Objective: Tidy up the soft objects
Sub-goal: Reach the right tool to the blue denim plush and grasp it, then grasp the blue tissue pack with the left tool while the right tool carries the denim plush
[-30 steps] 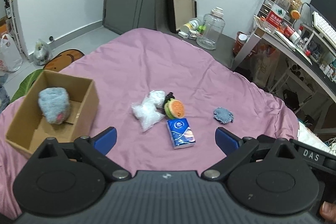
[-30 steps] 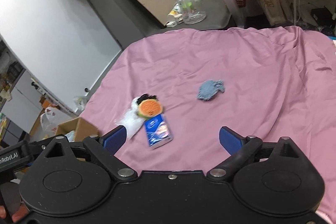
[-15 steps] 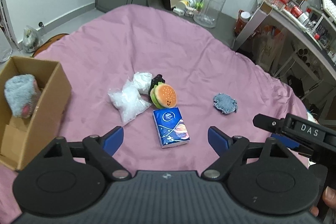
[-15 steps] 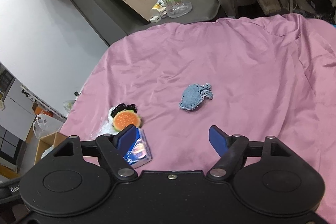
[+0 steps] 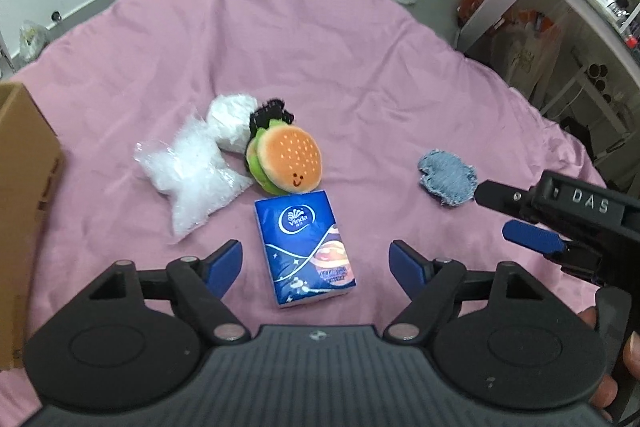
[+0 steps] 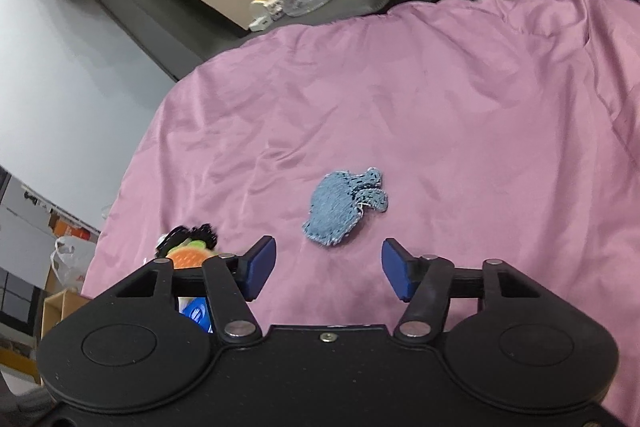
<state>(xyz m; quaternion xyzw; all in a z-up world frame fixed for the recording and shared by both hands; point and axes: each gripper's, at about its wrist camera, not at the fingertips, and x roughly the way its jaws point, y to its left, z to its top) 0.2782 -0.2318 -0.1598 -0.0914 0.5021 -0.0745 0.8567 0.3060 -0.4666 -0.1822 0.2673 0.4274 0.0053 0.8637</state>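
- My left gripper [image 5: 316, 263] hangs over the pink bedspread [image 5: 360, 75] with its blue pads spread; the jaws have just been closing, and the near end of the blue tissue pack [image 5: 306, 247] lies between the pads, clear of both.
- The tissue pack is a flat rectangular packet, deep blue with a white logo and an orange-pink picture at its near end.
- Touching its far edge is a burger plush [image 5: 290, 161]: orange bun with pale dots, a small smiling face, green layer beneath, something black and frilly behind it.
- Left of the plush lie a clear bag of white stuffing [image 5: 192, 179] and a white wad [image 5: 232, 121], just beside each other.
- My right gripper [image 6: 328, 269] has its pads spread as well; the jaws have just been closing, with only bedspread between them.
- Just beyond its pads lies the denim patch [image 6: 344, 207], a flat, frayed-edged, faded-blue scrap with two short lobes, well apart from the cluster.
- A cardboard box [image 5: 24, 195] stands at the bed's left edge; only its outer wall shows, so I cannot tell what is inside.
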